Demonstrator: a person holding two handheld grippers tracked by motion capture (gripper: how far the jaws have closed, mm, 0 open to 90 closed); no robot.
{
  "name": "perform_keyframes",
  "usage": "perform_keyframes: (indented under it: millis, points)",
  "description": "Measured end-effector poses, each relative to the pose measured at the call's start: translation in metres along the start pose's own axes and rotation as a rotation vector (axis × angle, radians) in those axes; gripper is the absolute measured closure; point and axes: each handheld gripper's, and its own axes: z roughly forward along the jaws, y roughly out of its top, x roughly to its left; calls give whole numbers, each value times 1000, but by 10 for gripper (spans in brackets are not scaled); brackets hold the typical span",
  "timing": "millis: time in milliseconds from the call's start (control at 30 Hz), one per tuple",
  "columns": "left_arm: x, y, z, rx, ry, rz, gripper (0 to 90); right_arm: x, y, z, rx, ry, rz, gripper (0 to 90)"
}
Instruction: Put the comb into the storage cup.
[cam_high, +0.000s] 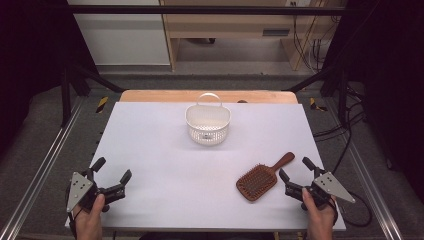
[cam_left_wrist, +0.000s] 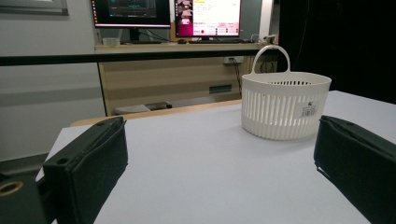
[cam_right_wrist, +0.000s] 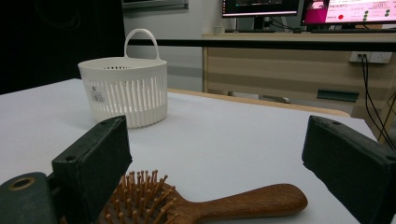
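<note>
A white slotted basket (cam_high: 208, 123) with a loop handle stands upright at the far middle of the white table (cam_high: 160, 165); it also shows as the basket (cam_left_wrist: 285, 105) and the basket (cam_right_wrist: 123, 95) in the two gripper views. A brown wooden hairbrush (cam_high: 261, 178) lies bristles up at the near right, its handle pointing away to the right. My right gripper (cam_high: 295, 169) rests open just right of the hairbrush (cam_right_wrist: 205, 203), whose handle lies between the jaws without touching them. At the near left corner, my left gripper (cam_high: 112, 170) is open over bare table, jaws wide in its own view (cam_left_wrist: 219, 172).
A wooden strip (cam_high: 207, 96) borders the table's far edge. Black frame bars and cables stand at both sides. Behind the table are a wooden desk (cam_left_wrist: 177, 70) with monitors (cam_left_wrist: 205, 17). The white surface between basket and grippers is bare.
</note>
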Motion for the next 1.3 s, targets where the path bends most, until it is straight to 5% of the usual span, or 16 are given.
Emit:
perform_keyframes:
  millis: [433,967,1300]
  points:
    - [-4,0,2,20,-24,23,26,3,2,7,63,-9,41,73]
    - [1,0,1,21,-16,8,25,-9,49,43,215,-12,-51,80]
    - [3,-1,-1,19,-4,2,25,-22,54,79,362,-30,-90,372]
